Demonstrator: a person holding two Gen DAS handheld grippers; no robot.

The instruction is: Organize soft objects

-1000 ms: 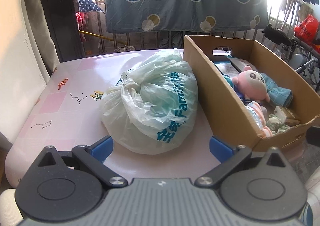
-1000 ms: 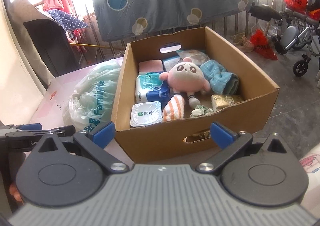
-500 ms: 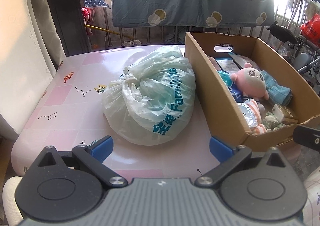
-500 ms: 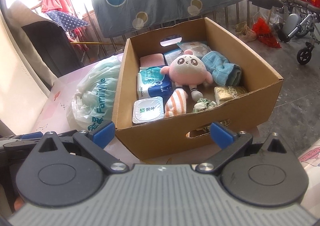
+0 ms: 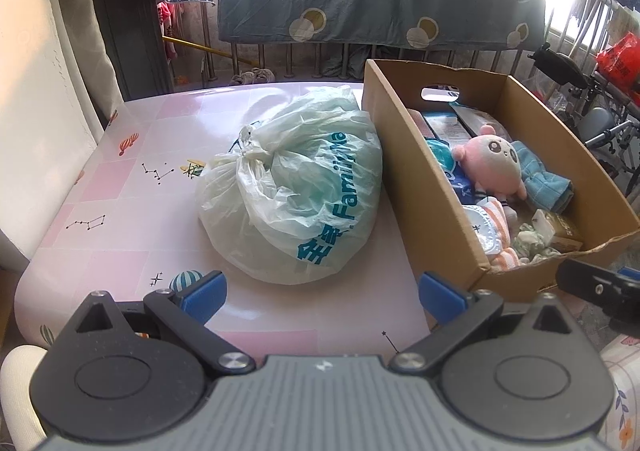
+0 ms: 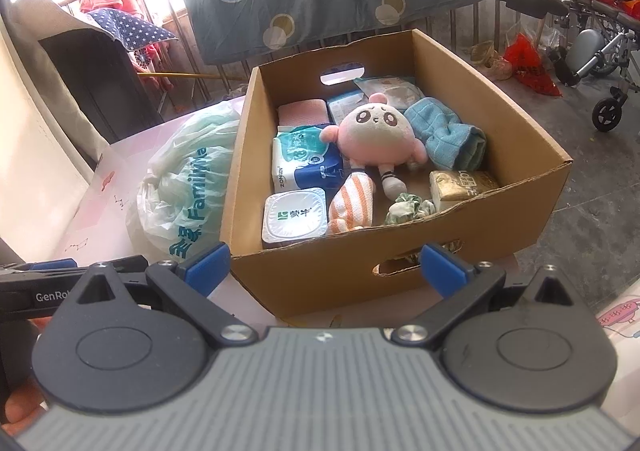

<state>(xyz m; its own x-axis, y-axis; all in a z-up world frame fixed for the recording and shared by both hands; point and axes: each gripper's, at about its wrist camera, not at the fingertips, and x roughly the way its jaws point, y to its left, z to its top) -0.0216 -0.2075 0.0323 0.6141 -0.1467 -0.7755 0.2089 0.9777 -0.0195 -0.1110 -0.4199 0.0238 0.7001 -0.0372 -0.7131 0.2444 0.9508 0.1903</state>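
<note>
Both grippers are hovering wide open, gripping nothing: the left gripper is facing one knotted, crinkly translucent plastic bag printed in blue, which is sitting just ahead of its blue fingertips on the glossy pink table, pressing against the box's side. The right gripper is pointing at the single corrugated cardboard box just beyond it. Inside are lying one round pink plush doll, one folded blue towel, one orange-striped sock, one foil-lidded yogurt cup, one blue tissue pack, one gold packet and one crumpled green scrunchie.
</note>
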